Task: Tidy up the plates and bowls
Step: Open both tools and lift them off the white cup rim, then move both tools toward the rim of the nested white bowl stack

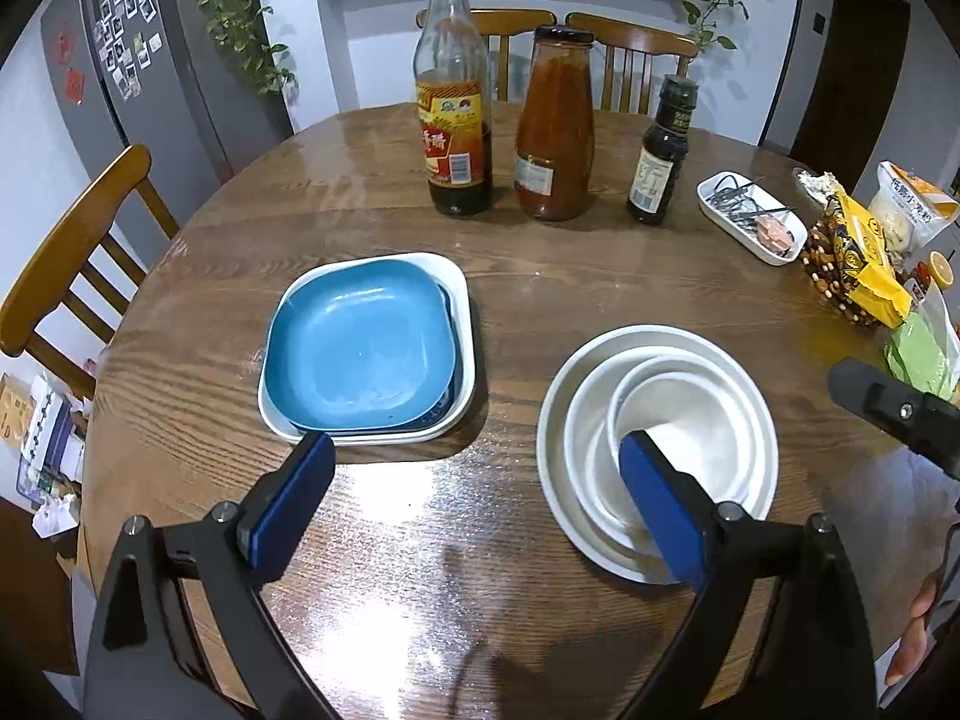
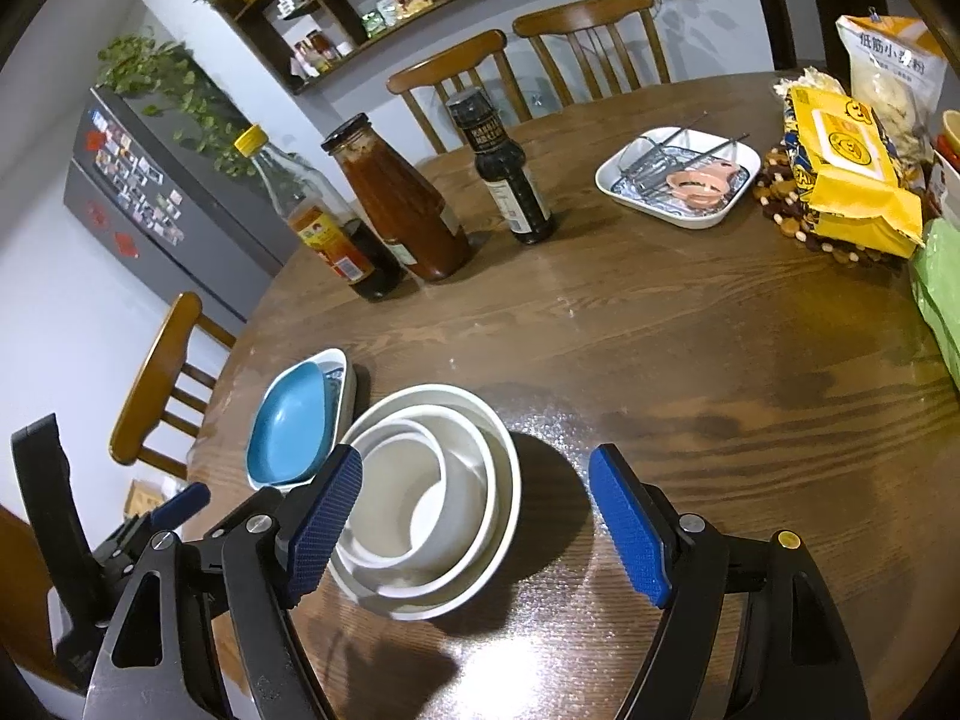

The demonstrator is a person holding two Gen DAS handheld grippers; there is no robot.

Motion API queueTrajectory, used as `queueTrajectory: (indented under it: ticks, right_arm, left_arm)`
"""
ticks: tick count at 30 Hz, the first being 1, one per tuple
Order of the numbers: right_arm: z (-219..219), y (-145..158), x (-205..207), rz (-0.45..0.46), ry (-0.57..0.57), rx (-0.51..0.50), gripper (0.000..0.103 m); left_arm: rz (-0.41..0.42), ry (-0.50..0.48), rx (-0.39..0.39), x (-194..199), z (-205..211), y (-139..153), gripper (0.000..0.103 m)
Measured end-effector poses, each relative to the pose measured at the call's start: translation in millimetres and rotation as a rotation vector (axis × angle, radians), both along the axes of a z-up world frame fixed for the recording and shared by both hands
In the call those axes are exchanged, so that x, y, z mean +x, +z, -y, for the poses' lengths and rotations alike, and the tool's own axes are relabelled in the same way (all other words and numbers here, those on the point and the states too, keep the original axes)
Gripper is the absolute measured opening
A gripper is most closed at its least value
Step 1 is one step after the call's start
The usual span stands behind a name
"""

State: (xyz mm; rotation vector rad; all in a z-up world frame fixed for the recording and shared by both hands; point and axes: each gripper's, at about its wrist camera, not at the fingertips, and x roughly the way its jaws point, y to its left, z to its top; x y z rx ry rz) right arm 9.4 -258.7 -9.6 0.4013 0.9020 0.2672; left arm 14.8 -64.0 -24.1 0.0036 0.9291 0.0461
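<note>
From the left wrist view, the left gripper (image 1: 480, 498) hangs wide open and empty over a round wooden dining table (image 1: 570, 294), one blue pad near the front rim of a blue square plate (image 1: 360, 348) nested in a white square plate (image 1: 462, 324), the other pad overlapping three nested white bowls (image 1: 657, 450) just to the right; whether that pad touches them cannot be told. The smallest bowl sits off-centre against the far right wall of the middle one, so a careless brush could, in all likelihood, tip it or drag the stack across the glossy wood. Behind stand a vinegar bottle (image 1: 453, 120), a red sauce jar (image 1: 555, 126) and a dark sauce bottle (image 1: 660, 156), with a small white dish of utensils (image 1: 750, 219) and snack packets (image 1: 864, 258) to the right. From the right wrist view, the right gripper (image 2: 474, 522) also stands open with nothing between its pads, left pad over the bowls' near rim, right pad over bare table. The blue plate lies beyond the bowls toward the table edge, where a shove might send it off. Wooden chairs (image 2: 576, 42), a magnet-covered fridge (image 2: 156, 192), trailing plants and a shelf of jars (image 2: 384, 6) frame the kitchen.
</note>
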Motion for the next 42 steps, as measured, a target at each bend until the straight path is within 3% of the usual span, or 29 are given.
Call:
queueTrajectory:
  ticks: [17, 26, 32, 36, 42]
  right_arm:
    - [6.2, -6.8, 7.9, -0.055, -0.047, -0.034, 0.079]
    - [16.7, -23.7, 11.5, -0.115, -0.087, -0.038, 0.079]
    - [25.0, -42.8, 13.4, -0.191, -0.098, -0.027, 0.079]
    - [28.6, -53.0, 13.7, -0.234, -0.100, -0.020, 0.079]
    - [35.1, -66.7, 14.5, -0.284, -0.100, 0.030, 0.079]
  left_arm:
    - [-0.051, 0.039, -0.052, 7.5, -30.4, -10.5, 0.096]
    - [-0.155, 0.092, -0.180, 21.0, -59.2, -27.2, 0.096]
    - [-0.255, 0.062, -0.277, 32.2, -58.9, -39.4, 0.096]
    - [-0.286, 0.049, -0.260, 36.4, -51.7, -45.1, 0.096]
    - [-0.318, 0.050, -0.296, 40.6, -54.3, -48.2, 0.096]
